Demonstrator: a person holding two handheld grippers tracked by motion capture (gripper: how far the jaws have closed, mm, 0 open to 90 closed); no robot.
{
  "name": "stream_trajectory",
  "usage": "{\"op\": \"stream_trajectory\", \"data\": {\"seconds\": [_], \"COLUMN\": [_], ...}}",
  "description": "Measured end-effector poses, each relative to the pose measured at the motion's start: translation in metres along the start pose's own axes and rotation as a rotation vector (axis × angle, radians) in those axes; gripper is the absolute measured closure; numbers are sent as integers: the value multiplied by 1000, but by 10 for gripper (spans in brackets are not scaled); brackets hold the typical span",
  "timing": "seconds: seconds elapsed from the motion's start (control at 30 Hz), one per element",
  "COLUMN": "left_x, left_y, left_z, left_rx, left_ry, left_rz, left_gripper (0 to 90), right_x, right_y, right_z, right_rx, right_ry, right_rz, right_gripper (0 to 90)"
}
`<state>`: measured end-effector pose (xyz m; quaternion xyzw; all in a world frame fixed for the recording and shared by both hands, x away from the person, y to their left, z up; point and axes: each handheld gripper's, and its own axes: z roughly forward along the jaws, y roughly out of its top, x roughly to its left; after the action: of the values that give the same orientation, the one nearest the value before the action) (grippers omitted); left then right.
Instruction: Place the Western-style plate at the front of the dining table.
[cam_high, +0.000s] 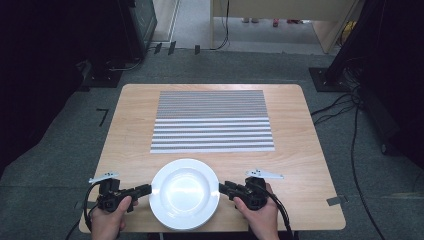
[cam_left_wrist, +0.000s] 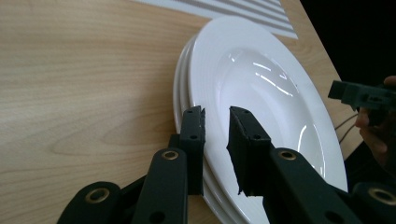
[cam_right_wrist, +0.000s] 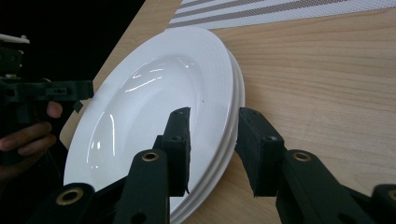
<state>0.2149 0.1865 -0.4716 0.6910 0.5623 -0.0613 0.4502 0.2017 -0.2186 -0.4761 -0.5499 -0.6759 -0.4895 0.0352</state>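
Observation:
A stack of white plates (cam_high: 185, 195) sits at the near edge of the wooden table (cam_high: 131, 135). My left gripper (cam_high: 148, 189) comes in from the left and is shut on the stack's left rim. In the left gripper view, the plates' rim (cam_left_wrist: 184, 79) runs between the jaws of the left gripper (cam_left_wrist: 215, 126), one pad over the top plate and the other against the stack's outer edge. My right gripper (cam_high: 223, 188) reaches the right rim. Its jaws stand open astride the plates (cam_right_wrist: 154, 88): in the right gripper view, one jaw of the right gripper (cam_right_wrist: 212, 126) lies over the top plate and the other stands just outside the edge.
A grey-and-white striped placemat (cam_high: 212, 120) lies across the middle and far part of the table. Bare wood flanks the plates on both sides. Dark stands and cables (cam_high: 350, 130) ring the table on the carpeted floor.

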Motion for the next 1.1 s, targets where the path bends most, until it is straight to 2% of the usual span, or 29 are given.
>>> {"op": "stream_trajectory", "data": {"seconds": [0.1,0.23,0.27,0.3,0.37,0.5,0.53,0.63,0.7,0.83,0.9,1.0,1.1], "left_x": [1,3,5,5,4,4,7,11,12,11,11,11,13], "left_y": [0,1,2,2,1,1,2,4,3,2,2,2,3], "left_z": [0,-3,-3,-2,2,0,-4,-9,-7,-3,-3,-2,-3], "left_rx": [15,7,12,24,40,33,24,15,27,44,51,55,53], "left_ry": [-6,-34,-99,-133,-126,-116,-104,-104,-103,-108,-135,-145,-134], "left_rz": [-1,-23,-43,-48,-31,-37,-43,-55,-55,-51,-57,-65,-68], "left_gripper": [755,752,760,758,754,735,735,735,735,732,732,732,728], "right_x": [-2,-3,-4,-4,-5,-6,-7,-8,-8,-8,-7,-7,-7], "right_y": [0,-2,-3,-4,-5,-5,-5,-5,-5,-6,-7,-7,-7], "right_z": [0,3,4,5,7,7,6,6,7,9,9,10,11], "right_rx": [1,20,26,30,38,38,37,38,44,52,55,59,59], "right_ry": [-5,-11,-9,-6,-3,-4,-5,-5,-4,-4,-5,-6,-8], "right_rz": [9,21,25,27,43,46,53,59,61,60,62,62,62], "right_gripper": [656,650,644,643,639,636,630,629,629,630,629,629,629]}}
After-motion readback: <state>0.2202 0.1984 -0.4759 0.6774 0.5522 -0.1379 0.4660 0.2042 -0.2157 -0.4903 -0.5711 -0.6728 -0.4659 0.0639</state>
